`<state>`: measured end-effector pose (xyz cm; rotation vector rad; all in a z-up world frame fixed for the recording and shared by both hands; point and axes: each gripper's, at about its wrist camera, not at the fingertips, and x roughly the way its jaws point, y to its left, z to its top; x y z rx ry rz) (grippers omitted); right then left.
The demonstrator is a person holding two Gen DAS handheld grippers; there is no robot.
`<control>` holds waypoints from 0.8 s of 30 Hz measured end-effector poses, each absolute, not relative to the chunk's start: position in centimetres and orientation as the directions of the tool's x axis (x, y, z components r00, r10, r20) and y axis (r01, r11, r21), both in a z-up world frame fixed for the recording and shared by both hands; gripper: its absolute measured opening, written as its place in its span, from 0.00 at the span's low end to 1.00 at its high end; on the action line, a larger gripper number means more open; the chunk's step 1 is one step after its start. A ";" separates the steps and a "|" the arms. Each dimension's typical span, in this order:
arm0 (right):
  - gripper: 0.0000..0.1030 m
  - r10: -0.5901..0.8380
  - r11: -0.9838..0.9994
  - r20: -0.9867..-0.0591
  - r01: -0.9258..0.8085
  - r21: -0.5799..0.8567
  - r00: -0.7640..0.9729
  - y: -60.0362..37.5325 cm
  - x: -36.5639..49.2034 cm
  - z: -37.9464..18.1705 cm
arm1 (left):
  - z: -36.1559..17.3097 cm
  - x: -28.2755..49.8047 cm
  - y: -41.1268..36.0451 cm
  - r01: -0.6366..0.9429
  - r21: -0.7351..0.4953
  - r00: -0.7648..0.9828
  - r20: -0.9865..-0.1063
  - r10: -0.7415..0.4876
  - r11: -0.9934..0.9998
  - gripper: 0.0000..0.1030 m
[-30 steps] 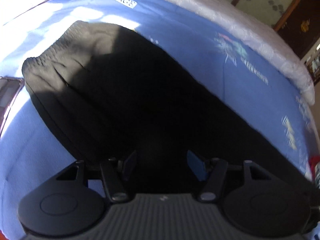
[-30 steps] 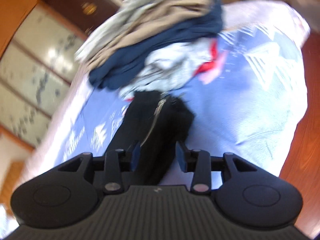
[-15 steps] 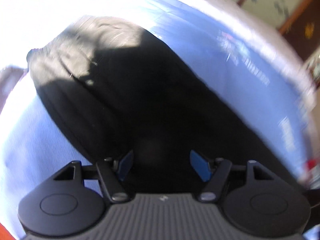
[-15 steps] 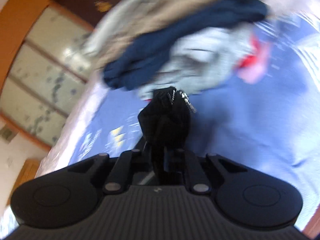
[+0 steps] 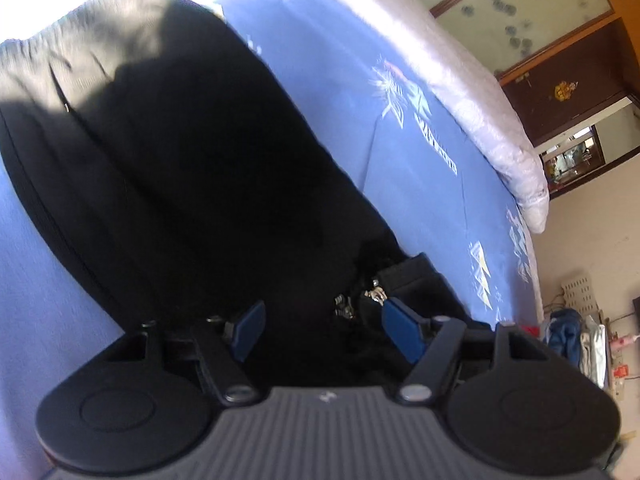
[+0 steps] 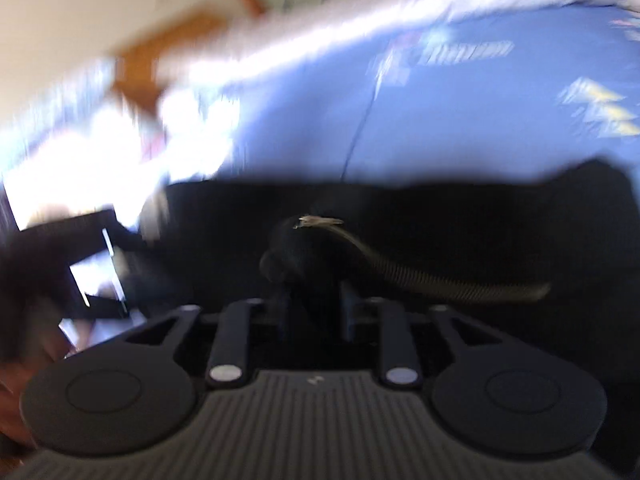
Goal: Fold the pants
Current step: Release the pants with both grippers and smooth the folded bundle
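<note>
Left wrist view – one pair of black pants [image 5: 192, 184], left hand-held gripper [image 5: 324, 334] released, right's jaws opening around fabric.

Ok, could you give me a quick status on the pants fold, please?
Left gripper open over pants. Right gripper opening, zippered cuff between jaws. Pants on bed, nothing in the way.
</note>
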<state>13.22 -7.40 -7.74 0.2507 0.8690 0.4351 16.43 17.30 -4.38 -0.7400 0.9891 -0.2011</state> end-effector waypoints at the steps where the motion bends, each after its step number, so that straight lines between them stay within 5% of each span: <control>1: 0.34 0.482 0.874 -0.647 -0.278 0.398 0.591 -8.2 11.9 -7.1 | -4.1 16.5 17.3 -0.147 -0.657 0.558 -0.672 -0.486 0.740 0.65; 5: 0.37 0.506 0.847 -0.568 -0.252 0.468 0.649 -13.4 8.2 -3.8 | -3.8 16.9 15.8 -0.038 -0.677 0.564 -0.622 -0.544 0.735 0.65; 10: 0.38 0.360 0.881 -0.507 -0.106 0.461 0.783 -19.6 5.8 -1.6 | -2.6 18.1 10.7 0.101 -0.684 0.547 -0.568 -0.615 0.722 0.65; 13: 0.37 0.334 0.896 -0.591 -0.053 0.441 0.734 -20.6 5.6 -4.2 | -3.7 18.8 7.7 0.124 -0.564 0.519 -0.664 -0.538 0.816 0.64; 15: 0.23 0.297 0.913 -0.705 0.025 0.407 0.645 -20.6 6.6 -7.7 | -7.2 19.7 6.3 0.101 -0.386 0.495 -0.780 -0.383 0.917 0.46; 16: 0.16 0.284 0.906 -0.677 0.040 0.421 0.679 -20.8 6.1 -7.7 | -6.9 19.2 6.2 0.129 -0.372 0.530 -0.758 -0.381 0.919 0.47; 21: 0.42 0.335 0.857 -0.568 0.007 0.515 0.752 -22.7 3.7 -4.3 | -4.1 17.8 7.0 0.090 -0.371 0.506 -0.783 -0.363 0.924 0.57; 24: 0.43 0.308 0.846 -0.550 0.040 0.532 0.776 -24.2 2.5 -3.4 | -3.0 15.4 9.8 0.074 -0.393 0.555 -0.747 -0.366 0.916 0.62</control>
